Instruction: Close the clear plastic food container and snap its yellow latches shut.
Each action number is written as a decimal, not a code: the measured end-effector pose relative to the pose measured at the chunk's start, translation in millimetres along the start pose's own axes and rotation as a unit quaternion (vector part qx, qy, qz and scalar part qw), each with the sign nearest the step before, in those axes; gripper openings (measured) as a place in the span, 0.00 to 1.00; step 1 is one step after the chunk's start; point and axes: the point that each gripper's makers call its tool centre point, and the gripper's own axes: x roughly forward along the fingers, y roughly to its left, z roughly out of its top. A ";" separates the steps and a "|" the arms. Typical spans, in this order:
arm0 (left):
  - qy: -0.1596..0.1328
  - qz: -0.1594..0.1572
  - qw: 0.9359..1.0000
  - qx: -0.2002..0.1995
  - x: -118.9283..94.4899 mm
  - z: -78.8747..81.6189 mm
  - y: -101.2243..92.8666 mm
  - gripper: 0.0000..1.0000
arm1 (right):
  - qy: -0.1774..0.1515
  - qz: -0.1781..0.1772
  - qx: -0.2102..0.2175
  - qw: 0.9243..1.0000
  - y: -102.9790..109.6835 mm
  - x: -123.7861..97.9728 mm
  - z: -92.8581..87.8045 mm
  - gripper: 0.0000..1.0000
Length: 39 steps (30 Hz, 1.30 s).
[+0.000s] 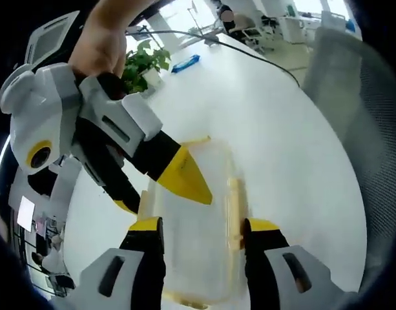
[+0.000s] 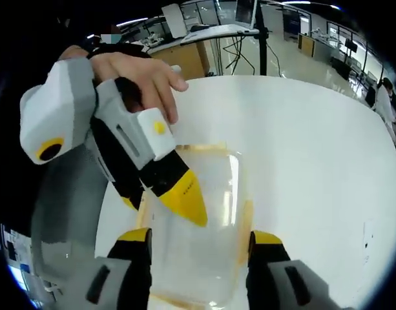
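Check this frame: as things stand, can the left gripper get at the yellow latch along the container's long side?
Probably yes. In the left gripper view the left gripper is open astride the clear container, one jaw beside the yellow latch. The right gripper presses on the lid further along, clear of that latch.

My left gripper [image 1: 203, 234] points forward with its yellow-tipped jaws spread wide apart. My right gripper [image 1: 168, 187] crosses in from the left of the left gripper view, angled down, its jaws parted, my hand [image 1: 104, 39] wrapped around its grip. In the right gripper view my right gripper [image 2: 201, 240] also stands wide open, and my other hand [image 2: 136, 71] holds the left one.
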 end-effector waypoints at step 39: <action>-0.018 -0.043 0.999 -0.003 -18.2 13.2 8.6 0.55 | 0.022 0.008 -0.005 1.000 -4.1 -8.4 8.0 0.61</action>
